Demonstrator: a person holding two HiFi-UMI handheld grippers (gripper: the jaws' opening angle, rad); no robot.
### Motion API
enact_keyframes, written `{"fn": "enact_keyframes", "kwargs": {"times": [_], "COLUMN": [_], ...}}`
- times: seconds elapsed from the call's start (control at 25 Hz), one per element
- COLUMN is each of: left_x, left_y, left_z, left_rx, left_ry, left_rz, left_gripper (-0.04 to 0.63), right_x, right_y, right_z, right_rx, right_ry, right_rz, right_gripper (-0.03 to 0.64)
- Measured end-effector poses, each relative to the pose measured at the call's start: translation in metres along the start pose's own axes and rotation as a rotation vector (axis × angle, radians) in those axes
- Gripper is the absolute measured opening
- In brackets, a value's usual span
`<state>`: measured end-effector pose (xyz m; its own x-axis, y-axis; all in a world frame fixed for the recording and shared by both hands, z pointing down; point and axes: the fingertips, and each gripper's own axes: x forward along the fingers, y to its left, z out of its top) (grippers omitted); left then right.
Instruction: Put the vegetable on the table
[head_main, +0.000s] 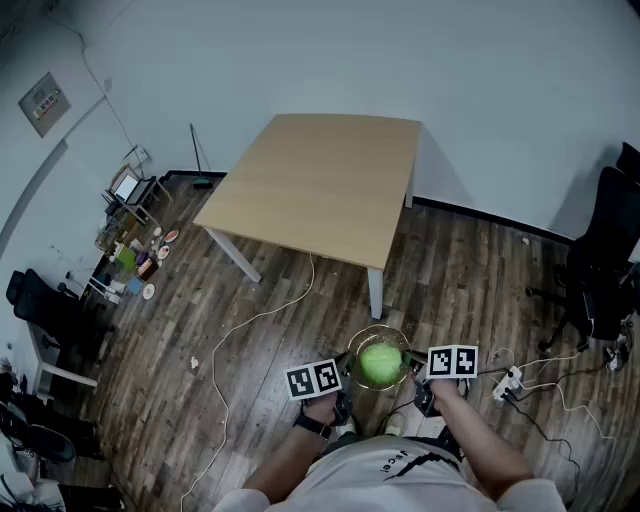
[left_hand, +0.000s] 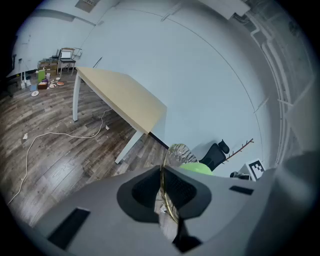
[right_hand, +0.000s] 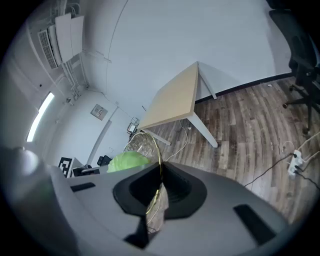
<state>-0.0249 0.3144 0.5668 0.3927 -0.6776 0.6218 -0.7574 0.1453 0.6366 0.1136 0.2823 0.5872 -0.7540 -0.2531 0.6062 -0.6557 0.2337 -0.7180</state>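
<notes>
While clamped by left tool (head_main: 346, 369), right tool (head_main: 413, 366): bowl (head_main: 378, 329) with cabbage (head_main: 380, 363).

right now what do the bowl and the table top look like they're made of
Bowl: likely clear glass, maybe plastic; see-through ribbed wall, thin gold-coloured rim. Table top: pale wood or wood-look laminate, matt, even tan; can't tell which.

Round pale-green cabbage (head_main: 380, 363) sits whole inside a clear glass bowl with gold rim (head_main: 377, 328), above the wood-plank floor (head_main: 270, 330), well apart from the bare light wooden table (head_main: 320, 185).
</notes>
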Motion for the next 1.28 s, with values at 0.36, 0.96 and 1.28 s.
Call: {"fn": "enact_keyframes", "kwargs": {"times": [0.36,0.96,1.28], "left_x": [0.004,0.017,0.03], "left_y": [-0.003,-0.01,-0.017], "left_z": [0.002,0.002,0.008], "left_rx": [-0.008,0.0,-0.006], "left_ry": [-0.012,-0.015,-0.028], "left_rz": [0.004,0.028,0.043], "left_gripper": [0.029,0.029,0.029], "right_x": [0.0,-0.002,-0.002], "right_y": [-0.002,-0.015,-0.024], "right_z": [0.006,0.015,0.029], "right_rx": [-0.01,0.009,0.004], "right_ry": [0.008,0.005,0.014], "right_rz": [0.003,0.028,0.036], "right_gripper": [0.025,0.025,0.025]}}
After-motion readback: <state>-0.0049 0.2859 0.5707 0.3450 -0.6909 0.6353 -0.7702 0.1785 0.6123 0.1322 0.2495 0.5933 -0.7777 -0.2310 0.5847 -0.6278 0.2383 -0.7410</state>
